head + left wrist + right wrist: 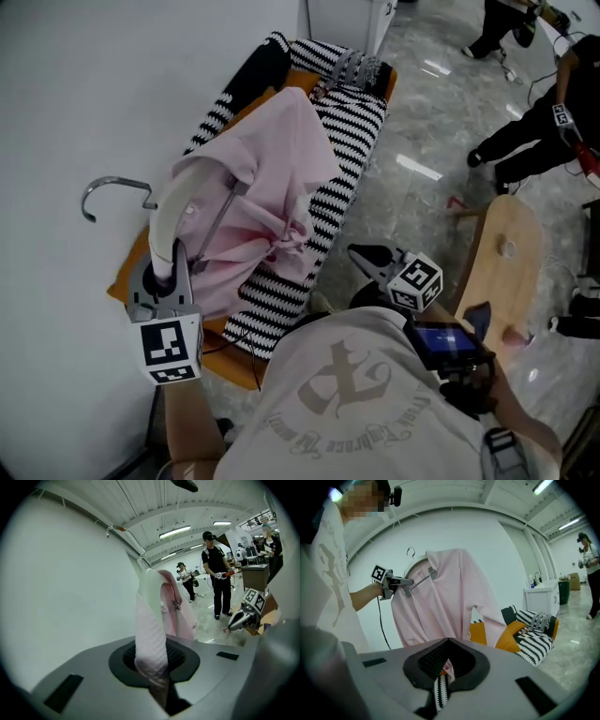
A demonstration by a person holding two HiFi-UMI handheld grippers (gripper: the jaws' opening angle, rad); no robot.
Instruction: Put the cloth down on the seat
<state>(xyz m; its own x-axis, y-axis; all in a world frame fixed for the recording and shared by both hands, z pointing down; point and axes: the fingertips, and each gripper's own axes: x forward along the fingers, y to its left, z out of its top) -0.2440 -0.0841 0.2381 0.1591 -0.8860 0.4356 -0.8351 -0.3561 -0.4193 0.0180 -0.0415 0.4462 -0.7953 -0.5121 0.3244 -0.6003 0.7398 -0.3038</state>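
Left gripper point(169, 269) clamped on pink cloth point(272, 178), hanging above striped seat point(356, 131)

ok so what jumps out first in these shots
A pink shirt on a white hanger, pinched at the shoulder by the left gripper, hangs over the seat. The orange seat below is draped with a black-and-white striped cloth along the white wall.

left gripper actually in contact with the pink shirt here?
Touching. The left gripper view shows the left gripper clamped on a fold of the pink shirt, with the fabric pinched between its jaws.
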